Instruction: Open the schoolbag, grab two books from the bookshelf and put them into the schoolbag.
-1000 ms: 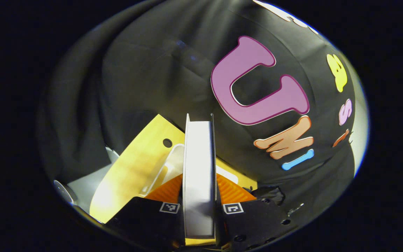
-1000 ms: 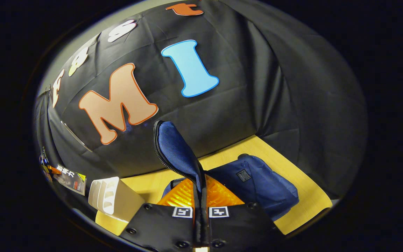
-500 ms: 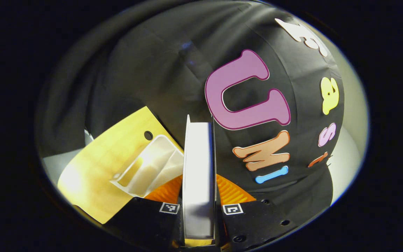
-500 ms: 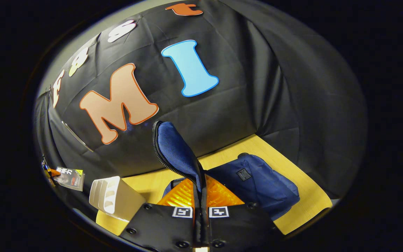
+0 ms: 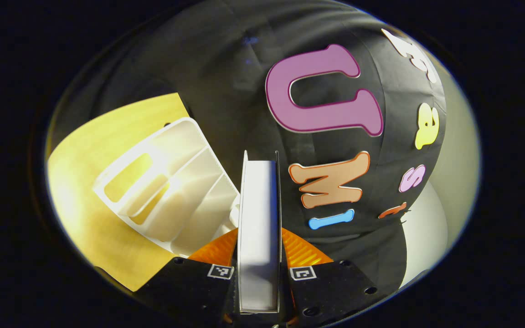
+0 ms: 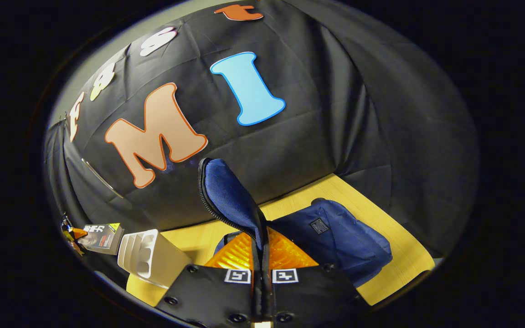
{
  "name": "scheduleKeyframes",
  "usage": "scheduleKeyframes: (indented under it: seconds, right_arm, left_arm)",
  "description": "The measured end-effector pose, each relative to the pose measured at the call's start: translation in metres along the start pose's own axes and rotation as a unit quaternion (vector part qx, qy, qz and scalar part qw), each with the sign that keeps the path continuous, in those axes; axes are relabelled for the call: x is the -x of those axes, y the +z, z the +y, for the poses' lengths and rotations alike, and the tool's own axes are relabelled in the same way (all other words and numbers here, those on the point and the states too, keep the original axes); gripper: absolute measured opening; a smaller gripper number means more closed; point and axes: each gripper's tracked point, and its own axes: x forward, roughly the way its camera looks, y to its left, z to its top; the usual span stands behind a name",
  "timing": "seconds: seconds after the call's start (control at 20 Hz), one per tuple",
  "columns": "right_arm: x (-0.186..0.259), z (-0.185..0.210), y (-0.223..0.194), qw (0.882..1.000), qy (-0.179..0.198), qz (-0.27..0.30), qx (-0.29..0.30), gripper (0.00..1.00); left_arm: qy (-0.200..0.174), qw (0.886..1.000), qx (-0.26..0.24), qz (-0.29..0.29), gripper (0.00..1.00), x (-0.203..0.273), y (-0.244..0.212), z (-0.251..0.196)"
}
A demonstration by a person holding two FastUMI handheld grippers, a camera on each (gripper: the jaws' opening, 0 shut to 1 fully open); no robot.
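My left gripper (image 5: 259, 239) is shut on a book (image 5: 258, 205), held edge-on so its white pages face the camera, above the table. The white bookshelf (image 5: 167, 187) stands just left of it on the yellow wooden table (image 5: 80, 155). My right gripper (image 6: 261, 237) is shut on the flap (image 6: 228, 196) of the blue schoolbag (image 6: 340, 241) and holds it lifted, zipper edge up. In the right gripper view the same book (image 6: 102, 236) hangs at the far left, beside the bookshelf (image 6: 151, 257).
The black cloth wall runs close behind the table in both views. The table's front edge (image 6: 394, 282) lies right of the schoolbag. Bare tabletop (image 6: 198, 239) separates the bookshelf from the bag.
My left gripper has swung with the book: the bookshelf now looms larger and higher in its view, and the book has shifted right in the right gripper view. The right gripper holds the flap still.
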Motion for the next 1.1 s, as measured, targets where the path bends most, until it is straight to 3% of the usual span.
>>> scheduleKeyframes:
  seconds: [0.6, 1.1]
  right_arm:
    - [0.002, -0.001, -0.006, 1.000, 0.004, 0.003, -0.005, 0.03]
    - [0.003, 0.000, -0.007, 1.000, 0.012, 0.004, -0.005, 0.03]
  left_arm:
    - [-0.021, 0.995, 0.015, 0.098, 0.30, -0.101, -0.135, -0.011]
    - [0.016, 0.986, -0.013, 0.164, 0.30, -0.180, -0.232, 0.003]
